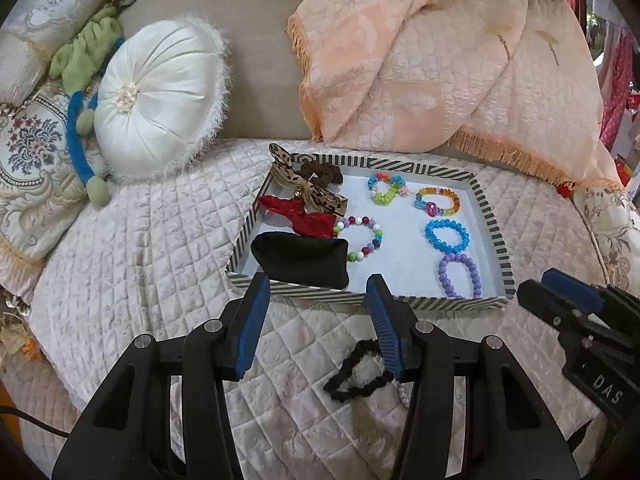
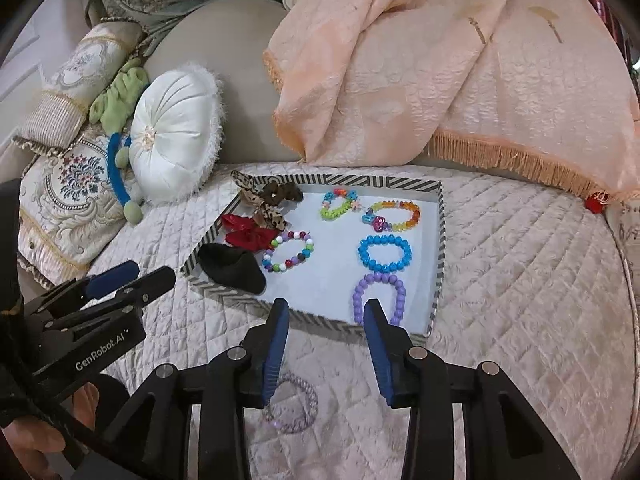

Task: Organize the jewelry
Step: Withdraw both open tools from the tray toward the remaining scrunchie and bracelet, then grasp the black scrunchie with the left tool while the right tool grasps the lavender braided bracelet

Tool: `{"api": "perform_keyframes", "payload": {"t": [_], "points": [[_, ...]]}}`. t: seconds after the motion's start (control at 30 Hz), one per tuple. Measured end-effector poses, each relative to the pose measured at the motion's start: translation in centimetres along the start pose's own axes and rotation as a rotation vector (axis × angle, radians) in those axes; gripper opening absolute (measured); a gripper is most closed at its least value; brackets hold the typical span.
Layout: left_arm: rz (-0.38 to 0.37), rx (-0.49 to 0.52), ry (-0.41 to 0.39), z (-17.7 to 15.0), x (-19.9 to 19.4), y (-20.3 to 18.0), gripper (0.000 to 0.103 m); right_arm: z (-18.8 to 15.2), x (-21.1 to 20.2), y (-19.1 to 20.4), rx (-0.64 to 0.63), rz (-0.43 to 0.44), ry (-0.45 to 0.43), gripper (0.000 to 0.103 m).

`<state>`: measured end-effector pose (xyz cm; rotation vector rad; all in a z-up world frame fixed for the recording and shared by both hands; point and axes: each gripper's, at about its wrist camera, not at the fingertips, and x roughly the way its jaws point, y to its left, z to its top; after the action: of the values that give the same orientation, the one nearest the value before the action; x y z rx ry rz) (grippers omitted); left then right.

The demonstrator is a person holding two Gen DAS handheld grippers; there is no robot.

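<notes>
A striped-rim tray (image 1: 492,216) (image 2: 440,240) lies on the quilted bed. It holds a black pouch (image 1: 300,256), a red bow (image 1: 308,220), a leopard bow (image 1: 308,192) and several bead bracelets, among them a blue one (image 2: 362,254) and a purple one (image 2: 356,296). My left gripper (image 1: 318,304) hovers open before the tray's near rim, nothing between its fingers. Below it a black scrunchie (image 1: 335,390) rests on the quilt. My right gripper (image 2: 328,324) is open over the near right rim, and a lilac spiral hair tie (image 2: 314,402) lies on the quilt under it.
A white round cushion (image 1: 156,96) and embroidered pillows (image 1: 32,168) crowd the left. A peach fringed blanket (image 1: 440,60) drapes behind the tray. Each gripper shows in the other's view: the right (image 1: 538,282), the left (image 2: 152,274) with a hand (image 2: 36,440) on it.
</notes>
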<state>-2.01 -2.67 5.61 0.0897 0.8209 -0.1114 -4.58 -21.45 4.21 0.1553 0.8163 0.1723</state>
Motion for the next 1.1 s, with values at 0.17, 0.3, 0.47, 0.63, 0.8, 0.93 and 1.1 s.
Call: {"api": "perform_keyframes", "payload": {"t": [0.17,0.3,0.47,0.63,0.8,0.93,1.1], "points": [[0.005,0.012,-0.009,-0.4,-0.8,-0.2,0.05,-0.7,-0.7,1.2,-0.033,-0.004,0.007,0.038],[0.005,0.007,-0.015,-0.5,-1.3,-0.2,0.05,-0.7,-1.5,1.8,-0.05,-0.012,-0.008,0.039],[0.004,0.001,-0.006,-0.7,-1.5,0.1,0.05,-1.0,-1.6,2.0,-0.049,-0.013,0.006,0.04],[0.006,-0.007,-0.001,-1.1,-1.7,0.4,0.05,-1.8,-1.5,1.8,-0.053,-0.026,0.031,0.04],[0.004,-0.005,0.007,-1.4,-1.8,0.4,0.05,-2.2,-1.7,1.9,-0.057,-0.029,0.038,0.04],[0.002,-0.004,0.016,-1.6,-1.6,0.4,0.05,-2.4,-1.5,1.9,-0.061,-0.029,0.05,0.041],[-0.033,-0.025,0.056,-2.0,-0.7,1.2,0.05,-3.4,-0.7,1.8,-0.062,-0.026,0.086,0.041]]}}
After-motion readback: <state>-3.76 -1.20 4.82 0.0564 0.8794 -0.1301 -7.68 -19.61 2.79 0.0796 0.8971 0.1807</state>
